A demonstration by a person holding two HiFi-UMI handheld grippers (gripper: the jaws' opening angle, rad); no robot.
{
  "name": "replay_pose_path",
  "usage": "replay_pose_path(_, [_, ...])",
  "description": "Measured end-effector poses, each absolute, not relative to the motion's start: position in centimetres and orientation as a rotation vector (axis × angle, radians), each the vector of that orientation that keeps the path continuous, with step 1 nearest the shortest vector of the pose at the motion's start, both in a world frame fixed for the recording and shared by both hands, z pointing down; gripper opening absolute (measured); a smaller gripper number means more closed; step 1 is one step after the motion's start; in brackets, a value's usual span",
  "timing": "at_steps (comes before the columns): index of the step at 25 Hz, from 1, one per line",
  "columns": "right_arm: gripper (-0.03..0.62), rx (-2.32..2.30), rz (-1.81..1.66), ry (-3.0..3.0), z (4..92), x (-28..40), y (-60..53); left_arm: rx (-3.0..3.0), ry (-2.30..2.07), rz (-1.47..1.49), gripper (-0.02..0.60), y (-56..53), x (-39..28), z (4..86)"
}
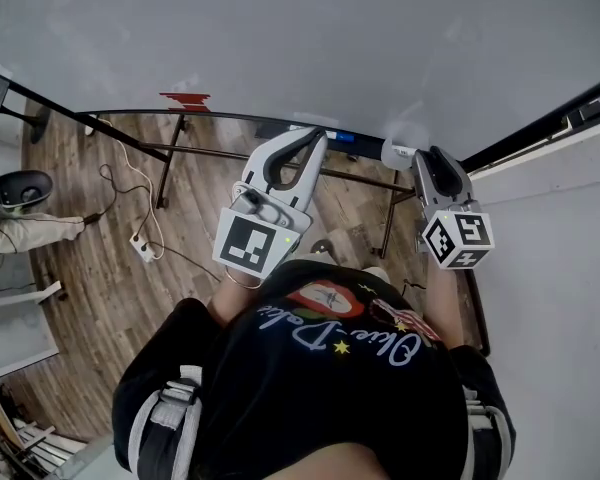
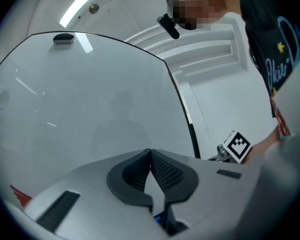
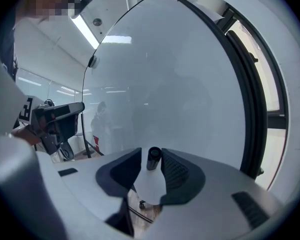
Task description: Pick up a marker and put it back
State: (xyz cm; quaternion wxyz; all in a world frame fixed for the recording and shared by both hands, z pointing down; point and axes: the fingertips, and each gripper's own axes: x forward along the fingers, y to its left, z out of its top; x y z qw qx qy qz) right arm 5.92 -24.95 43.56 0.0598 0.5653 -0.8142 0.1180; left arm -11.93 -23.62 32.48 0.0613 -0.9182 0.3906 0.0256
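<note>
A dark marker (image 3: 154, 160) points end-on between the jaws of my right gripper (image 3: 150, 154). It lies against the right pad (image 3: 174, 171), and a narrow gap shows on its left side, so the jaws stand open around it. In the head view the right gripper (image 1: 427, 154) reaches the ledge of the whiteboard (image 1: 300, 38) at the right. My left gripper (image 2: 150, 152) is shut with nothing in it, its tips meeting in front of the board. It hovers over the ledge's middle (image 1: 313, 134), beside a blue thing (image 1: 345, 138) lying there.
The whiteboard's stand legs (image 1: 170, 168) rise from a wooden floor with cables and a power strip (image 1: 145, 243). A small red piece (image 1: 185, 98) sits at the board's lower edge. A white wall (image 1: 560, 268) closes the right side.
</note>
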Motion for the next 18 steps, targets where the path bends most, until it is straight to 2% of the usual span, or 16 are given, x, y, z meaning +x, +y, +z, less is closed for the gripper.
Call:
replay_pose_path(3, [0.074, 1.701, 0.381, -2.486, 43.6, 5.6, -25.1, -2.776, 1.187, 0.074, 0.003, -23.8, -12.2, 32.6])
replay_pose_path(18, [0.072, 1.722, 0.262, -2.491, 40.2, 5.8, -24.3, -2.772, 1.189, 0.088, 0.003, -23.4, -12.4, 32.3])
